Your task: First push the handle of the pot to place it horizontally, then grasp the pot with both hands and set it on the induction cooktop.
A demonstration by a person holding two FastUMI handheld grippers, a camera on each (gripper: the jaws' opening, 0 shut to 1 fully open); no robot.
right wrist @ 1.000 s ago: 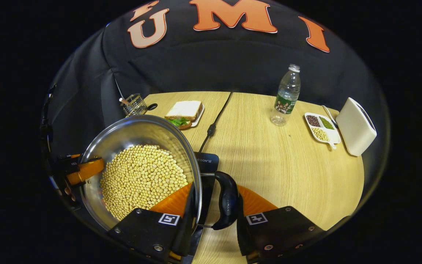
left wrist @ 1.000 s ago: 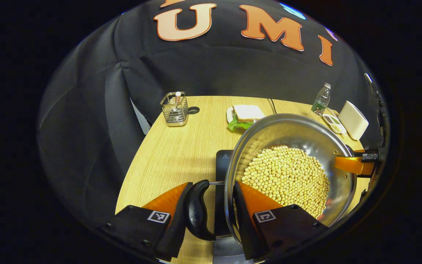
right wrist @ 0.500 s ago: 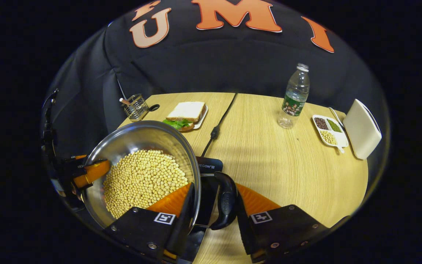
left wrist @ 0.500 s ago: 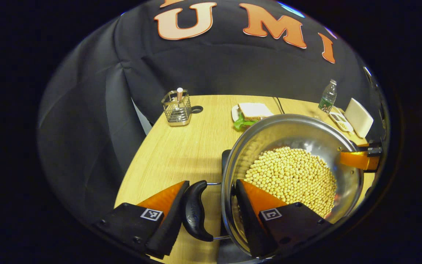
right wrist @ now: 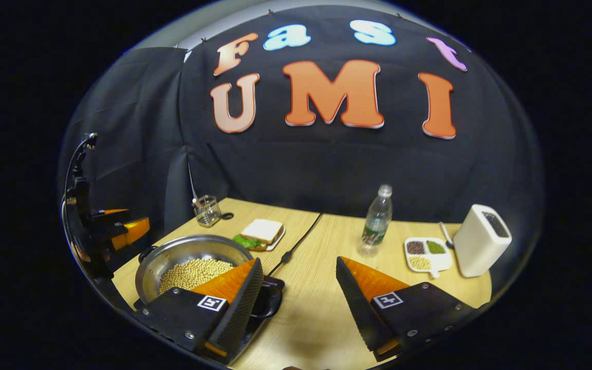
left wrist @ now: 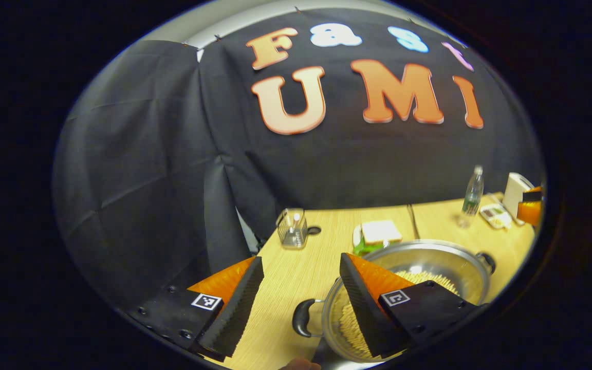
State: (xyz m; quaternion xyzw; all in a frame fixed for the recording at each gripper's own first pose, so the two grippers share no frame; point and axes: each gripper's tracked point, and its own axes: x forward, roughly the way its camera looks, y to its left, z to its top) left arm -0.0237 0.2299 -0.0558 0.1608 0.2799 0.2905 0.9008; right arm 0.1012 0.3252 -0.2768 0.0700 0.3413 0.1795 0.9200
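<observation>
a steel pot (right wrist: 183, 257) filled with pale soybeans (right wrist: 193, 273) sits on a dark induction cooktop (right wrist: 271, 283) at the near edge of a wooden table (right wrist: 327, 246), toward 8 o'clock in the right gripper view. the right gripper (right wrist: 298, 298) hangs above the table with its fingers spread wide apart and nothing between them; one black side handle of the pot (right wrist: 267, 304) peeks out just beside its near finger. in the left gripper view the pot (left wrist: 429, 262) lies toward 5 o'clock, its near black handle (left wrist: 301, 318) lying level with the rim, its far handle (left wrist: 487, 261) at the opposite side. the left gripper (left wrist: 301, 300) is likewise parted, holding nothing, raised above the pot's near handle. farther back on the table stand a wire utensil holder (right wrist: 207, 210), a sandwich on a plate (right wrist: 261, 234), a power cord (right wrist: 296, 245), a clear water bottle (right wrist: 376, 221), a white divided dish of beans (right wrist: 426, 253) and a white boxy container (right wrist: 481, 239). the left gripper shows at 9 o'clock in the right gripper view, held at the table's edge.
</observation>
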